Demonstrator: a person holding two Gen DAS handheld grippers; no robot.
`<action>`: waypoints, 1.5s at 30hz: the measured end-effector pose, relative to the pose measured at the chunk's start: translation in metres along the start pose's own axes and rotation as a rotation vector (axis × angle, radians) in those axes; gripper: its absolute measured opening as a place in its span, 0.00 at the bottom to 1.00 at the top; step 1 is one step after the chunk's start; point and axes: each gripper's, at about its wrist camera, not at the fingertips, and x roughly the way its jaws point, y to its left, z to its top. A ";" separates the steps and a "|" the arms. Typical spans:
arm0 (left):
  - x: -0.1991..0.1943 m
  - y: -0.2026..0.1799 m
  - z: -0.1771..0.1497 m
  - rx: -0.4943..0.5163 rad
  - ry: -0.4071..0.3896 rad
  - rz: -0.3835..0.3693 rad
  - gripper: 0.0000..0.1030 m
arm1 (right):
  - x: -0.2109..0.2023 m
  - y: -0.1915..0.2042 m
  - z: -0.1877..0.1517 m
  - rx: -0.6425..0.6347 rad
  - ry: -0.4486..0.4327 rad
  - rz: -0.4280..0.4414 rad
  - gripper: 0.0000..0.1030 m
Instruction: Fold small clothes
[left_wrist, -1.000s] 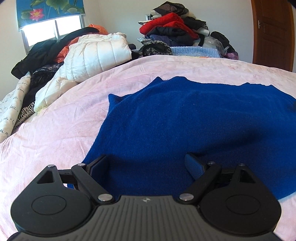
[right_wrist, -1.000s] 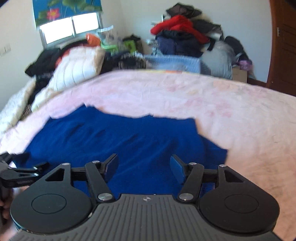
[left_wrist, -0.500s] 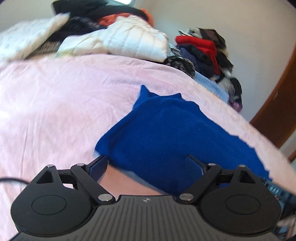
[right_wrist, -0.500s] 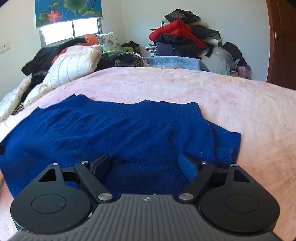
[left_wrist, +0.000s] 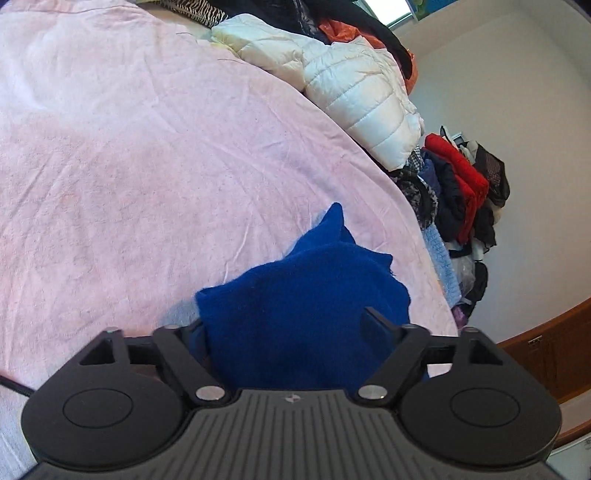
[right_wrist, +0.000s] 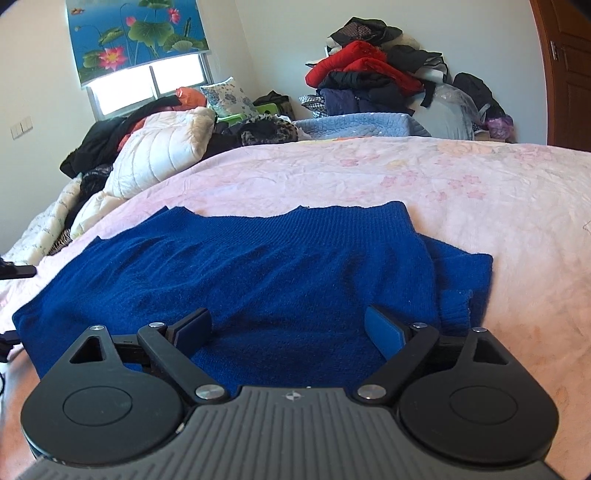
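Left gripper (left_wrist: 284, 325) rolled since earlier frame, jaws closing around blue sweater (right_wrist: 258, 273) edge; pinch unconfirmed, likely to lift for a fold. Right gripper (right_wrist: 288, 325) jaws opened, spread, hovering. Sweater flat on pink bedspread (right_wrist: 480, 192), 12 o'clock.

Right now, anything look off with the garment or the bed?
The blue sweater lies rumpled on the pink bedspread, one sleeve cuff bunched at its right edge. Its left end is lifted and bunched between the left gripper fingers. The right gripper is open. No damage visible.
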 end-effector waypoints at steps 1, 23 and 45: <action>0.002 -0.002 0.000 0.023 -0.004 0.035 0.38 | -0.001 -0.002 0.000 0.009 -0.003 0.008 0.87; 0.003 -0.101 -0.155 1.011 -0.111 -0.043 0.05 | 0.012 0.009 0.059 0.284 0.178 0.312 0.95; -0.014 -0.079 -0.136 0.887 -0.092 -0.276 0.06 | 0.148 0.085 0.089 0.319 0.431 0.393 0.19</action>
